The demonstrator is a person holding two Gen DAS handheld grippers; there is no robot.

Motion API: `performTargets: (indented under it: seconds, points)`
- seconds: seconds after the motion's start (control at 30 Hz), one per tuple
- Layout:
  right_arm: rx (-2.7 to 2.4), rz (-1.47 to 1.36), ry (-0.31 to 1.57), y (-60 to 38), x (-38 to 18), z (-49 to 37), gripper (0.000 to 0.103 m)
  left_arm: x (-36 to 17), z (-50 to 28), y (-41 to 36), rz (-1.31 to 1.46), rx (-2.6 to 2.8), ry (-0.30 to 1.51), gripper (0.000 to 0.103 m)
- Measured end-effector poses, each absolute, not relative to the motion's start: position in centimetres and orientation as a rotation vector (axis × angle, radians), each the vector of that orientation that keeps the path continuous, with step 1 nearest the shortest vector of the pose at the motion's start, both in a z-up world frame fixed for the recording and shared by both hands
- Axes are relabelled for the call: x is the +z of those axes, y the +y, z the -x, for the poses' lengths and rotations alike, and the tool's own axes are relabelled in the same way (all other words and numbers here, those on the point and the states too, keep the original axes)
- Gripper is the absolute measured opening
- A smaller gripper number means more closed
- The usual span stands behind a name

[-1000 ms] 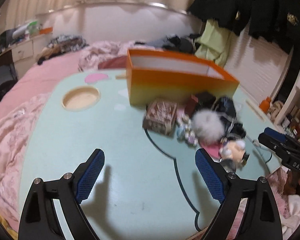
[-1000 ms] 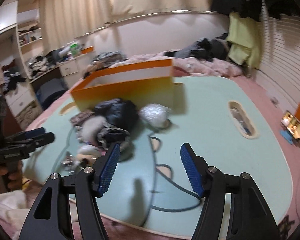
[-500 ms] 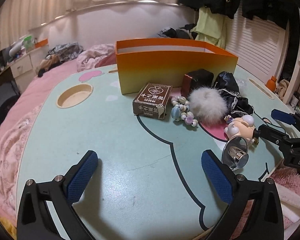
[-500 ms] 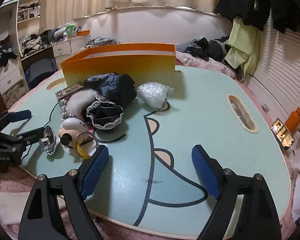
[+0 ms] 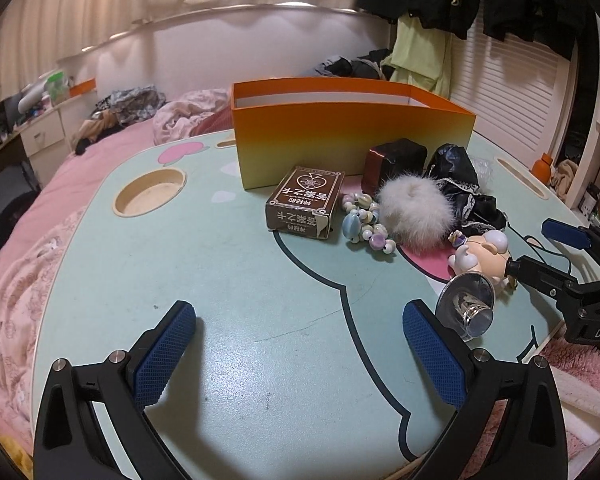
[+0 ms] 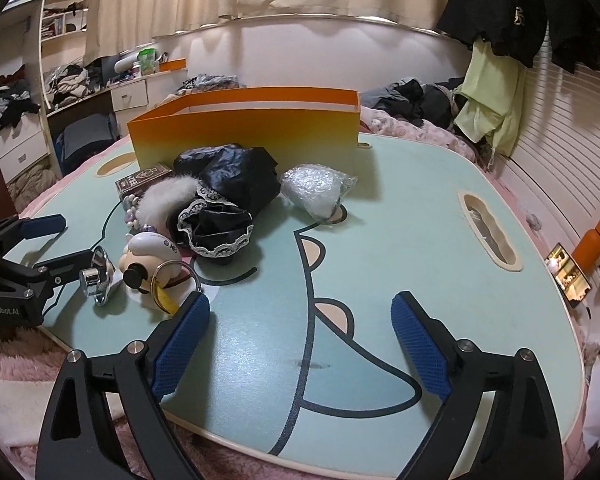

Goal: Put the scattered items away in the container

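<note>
My left claw (image 5: pixel 300 334): spread wide, holding nothing, low over the mint surface (image 5: pixel 240 280). My right claw (image 6: pixel 300 320): likewise wide and unladen. Ahead, scattered: card box (image 5: pixel 305 202), bead bracelet (image 5: pixel 365 222), white fur pompom (image 5: pixel 414 212), black lace fabric (image 6: pixel 228 196), figurine (image 5: pixel 482 258), bubble-wrap bundle (image 6: pixel 316 194). Beyond them: orange container (image 5: pixel 352 136), interior contents not visible.

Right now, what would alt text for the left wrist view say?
An open left claw hovers over a pale green table, facing an orange box with a card box, bead bracelet and white pom-pom before it.
</note>
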State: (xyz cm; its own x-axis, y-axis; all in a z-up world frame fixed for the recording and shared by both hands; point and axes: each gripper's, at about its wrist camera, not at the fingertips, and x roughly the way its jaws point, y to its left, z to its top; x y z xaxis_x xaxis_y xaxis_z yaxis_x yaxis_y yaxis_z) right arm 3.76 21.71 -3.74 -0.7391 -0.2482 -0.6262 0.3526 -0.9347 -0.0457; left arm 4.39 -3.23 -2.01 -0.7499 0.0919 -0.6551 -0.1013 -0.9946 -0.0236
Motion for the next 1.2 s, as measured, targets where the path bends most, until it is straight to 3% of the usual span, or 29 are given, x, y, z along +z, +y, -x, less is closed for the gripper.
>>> performTargets:
  seconds: [1.2]
  points:
    - [-2.642, -0.922, 0.238, 21.30, -3.96, -4.08, 0.098, -2.01, -4.45, -3.34, 1.061, 2.845, 0.019, 0.103]
